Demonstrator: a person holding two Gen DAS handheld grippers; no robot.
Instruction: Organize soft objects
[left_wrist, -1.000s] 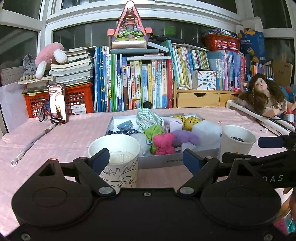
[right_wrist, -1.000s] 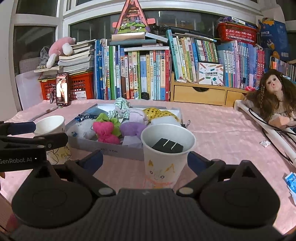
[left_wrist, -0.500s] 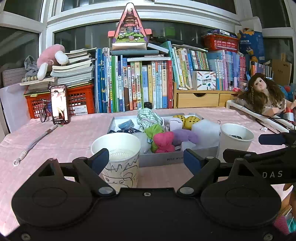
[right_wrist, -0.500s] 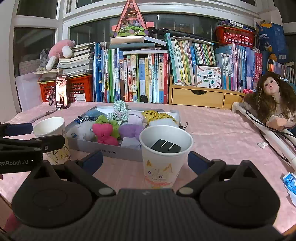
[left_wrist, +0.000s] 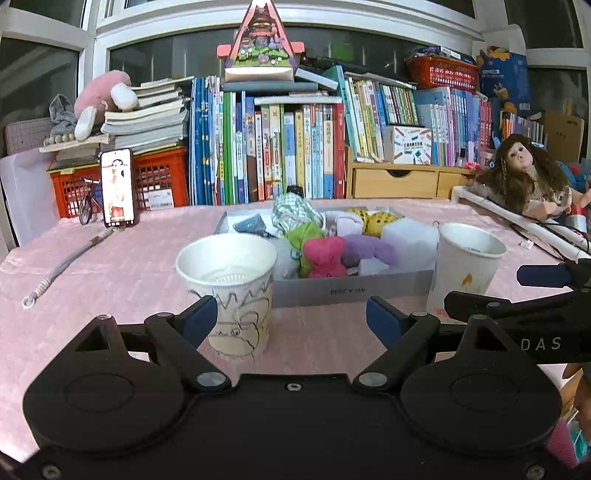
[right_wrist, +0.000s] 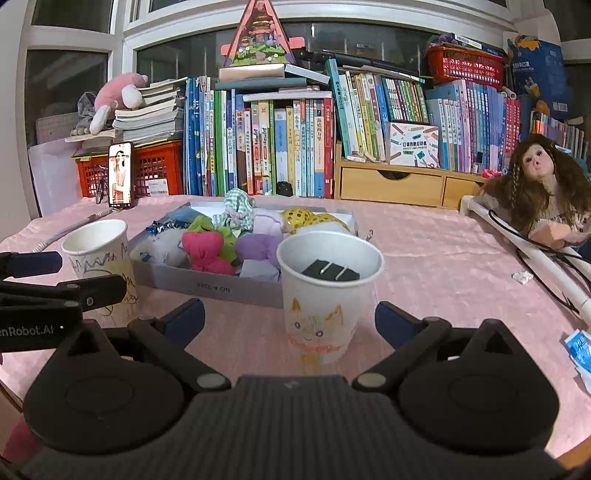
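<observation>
A grey shallow box (left_wrist: 351, 291) (right_wrist: 207, 284) on the pink tablecloth holds several soft objects: a magenta bow (left_wrist: 325, 256) (right_wrist: 205, 251), a purple one (left_wrist: 369, 251) (right_wrist: 258, 247), a green one (left_wrist: 304, 236), a checked cloth (left_wrist: 293, 216) and yellow dotted balls (left_wrist: 380, 221). A scribbled paper cup (left_wrist: 232, 295) (right_wrist: 99, 258) stands in front of my open, empty left gripper (left_wrist: 291, 319). A cat-drawn paper cup (right_wrist: 325, 295) (left_wrist: 465, 266) holding a black clip stands between the open fingers of my empty right gripper (right_wrist: 290, 319).
A doll (right_wrist: 535, 188) and white tubing (right_wrist: 517, 247) lie at the right. A phone (left_wrist: 117, 186), red crate (left_wrist: 159, 184) and rows of books (left_wrist: 280, 147) line the back. A cord (left_wrist: 62, 266) lies at the left. A blue wrapper (right_wrist: 580, 347) lies near the right edge.
Both grippers have drawn back slightly from the cups and box; the view sits a little lower. Both stay open and nothing has been taken hold of.
</observation>
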